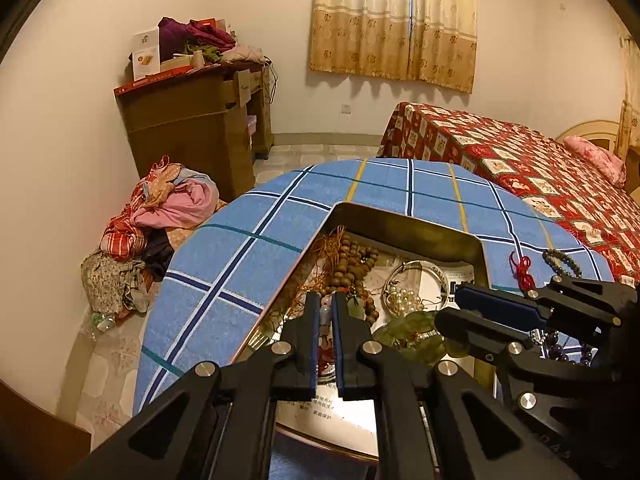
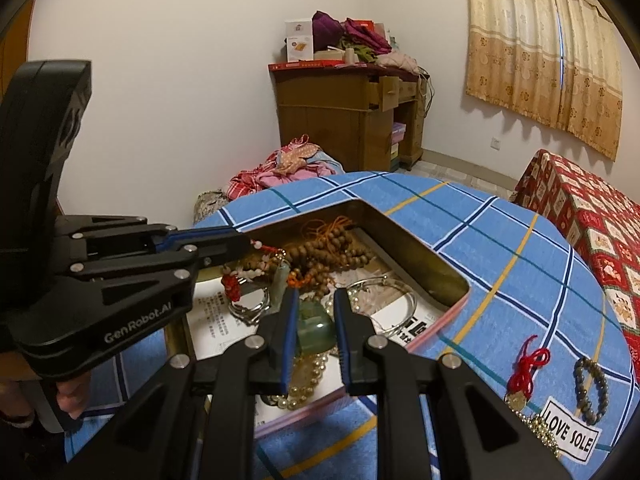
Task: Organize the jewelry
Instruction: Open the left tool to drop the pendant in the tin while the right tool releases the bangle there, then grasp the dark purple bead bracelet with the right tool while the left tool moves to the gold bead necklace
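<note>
A metal tin (image 1: 416, 226) (image 2: 404, 240) sits on the blue plaid table and holds a tangle of jewelry: brown wooden beads (image 1: 352, 264) (image 2: 328, 252), silver bangles (image 1: 424, 276) (image 2: 384, 300), pearls (image 1: 404, 300) and green jade pieces (image 2: 316, 324). My left gripper (image 1: 326, 300) (image 2: 250, 242) is shut on a red-and-white beaded strand (image 2: 244, 272) and lifts it over the tin. My right gripper (image 2: 314, 300) (image 1: 448, 306) hovers over the tin, its fingers a little apart around the green jade piece.
On the cloth right of the tin lie a red knotted charm (image 2: 524, 368) (image 1: 522, 270), a dark bead bracelet (image 2: 590, 390) (image 1: 562, 260), gold beads (image 2: 544, 430) and a "LOVE SOLE" label (image 2: 570, 430). A bed (image 1: 540, 172) stands to the right, a clothes pile (image 1: 160, 216) to the left.
</note>
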{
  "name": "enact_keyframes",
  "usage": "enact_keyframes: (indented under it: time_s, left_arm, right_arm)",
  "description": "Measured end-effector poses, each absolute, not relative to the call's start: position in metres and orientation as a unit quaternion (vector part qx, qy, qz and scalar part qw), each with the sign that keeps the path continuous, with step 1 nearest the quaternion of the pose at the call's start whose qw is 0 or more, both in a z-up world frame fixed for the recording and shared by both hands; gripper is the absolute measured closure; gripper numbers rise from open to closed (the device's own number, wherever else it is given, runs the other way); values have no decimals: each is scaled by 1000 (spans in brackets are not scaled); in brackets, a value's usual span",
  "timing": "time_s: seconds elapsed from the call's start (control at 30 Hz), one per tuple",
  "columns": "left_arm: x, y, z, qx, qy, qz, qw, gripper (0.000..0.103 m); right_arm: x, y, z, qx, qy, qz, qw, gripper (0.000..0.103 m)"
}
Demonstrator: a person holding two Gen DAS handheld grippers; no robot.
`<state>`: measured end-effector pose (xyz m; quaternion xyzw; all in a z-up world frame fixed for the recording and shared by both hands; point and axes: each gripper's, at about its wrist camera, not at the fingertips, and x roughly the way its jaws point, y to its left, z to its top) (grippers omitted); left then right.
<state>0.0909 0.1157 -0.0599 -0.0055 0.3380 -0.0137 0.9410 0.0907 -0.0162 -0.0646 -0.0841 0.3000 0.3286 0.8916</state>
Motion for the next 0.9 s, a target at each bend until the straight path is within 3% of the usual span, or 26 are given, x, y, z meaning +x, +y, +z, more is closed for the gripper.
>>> enact_keyframes:
  time_s: [0.3,0.33,0.4,0.43,0.47,0.53,0.9]
  left_arm:
    - [90,113,-58,8,340,-5,940,97]
    - [89,112,-58,10,341,-1,940,96]
    - [86,112,-56,14,340,4,940,89]
    - [84,112,-55,13,337,6,941,75]
    - [81,112,-53,13,332,9,943,51]
    - [73,112,-50,17,313,25,949,25]
    - [59,93,-53,10,314,11,949,25]
  right_arm:
    - [90,-17,-66,-86,303,321,893,82]
    - [90,-17,-66,-86,304,320,893,79]
    - [88,-19,-66,-82,305,319,894,56]
    - [87,-21,-65,-79,304,318,894,53]
    - [86,-23,-65,-78,303,317,895,52]
    - [83,-26,-64,-79,305,314,896,52]
    - [69,-65,-64,-60,318,286,902,47]
